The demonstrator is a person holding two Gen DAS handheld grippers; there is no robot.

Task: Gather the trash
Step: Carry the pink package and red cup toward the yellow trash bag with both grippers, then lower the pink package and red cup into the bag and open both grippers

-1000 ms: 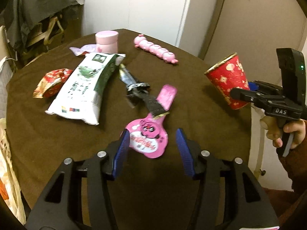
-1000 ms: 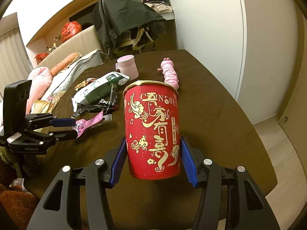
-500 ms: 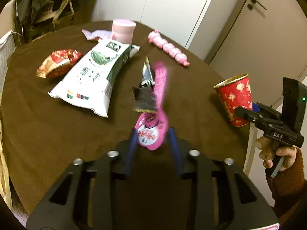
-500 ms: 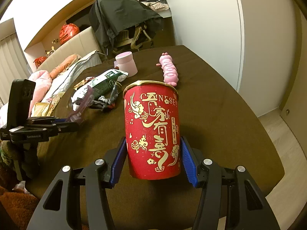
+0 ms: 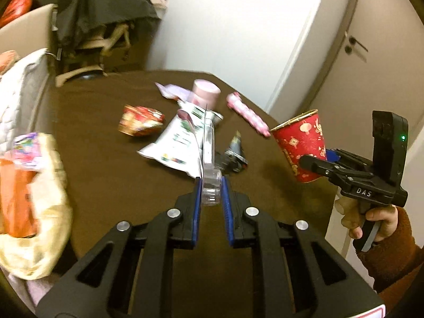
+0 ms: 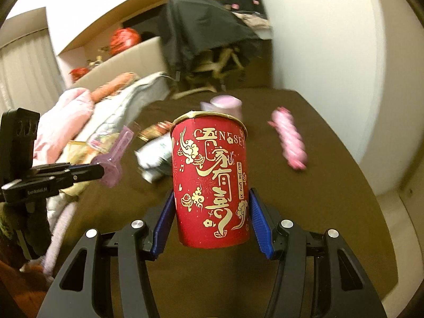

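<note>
Landmark: the brown table [image 5: 111, 175].

At the table's left edge sits a pale plastic bag [image 5: 34, 206] with orange and pink contents, blurred. Toward the table's middle lie a red crumpled wrapper [image 5: 140, 120] and a white-and-green snack bag [image 5: 177, 143]. Behind them stands a pink jar [image 5: 206, 94], with a pink segmented toy [image 5: 247, 114] to its right.

The left gripper [image 5: 211, 189] has its blue pads closing on the round end of a clear-and-pink package [image 5: 209, 159], which is clamped between them and held above the table's near half, edge-on to this camera. Just beyond it a dark foil wrapper [image 5: 234, 153] lies on the table.

At the table's right edge, the right gripper [image 6: 212, 212] is clamped on a red paper cup [image 6: 212, 180] with gold lettering, upright and clear of the table.

The left wrist view alone shows the hand [image 5: 371, 217] in a rust sleeve gripping the right tool, and a door with a handle [image 5: 355, 43]. The right wrist view alone shows the package's flat pink face, the cup's lettering in full, a sofa [image 6: 127, 63] piled with bedding [image 6: 79, 116], and a dark garment [image 6: 206, 23] over a chair.
</note>
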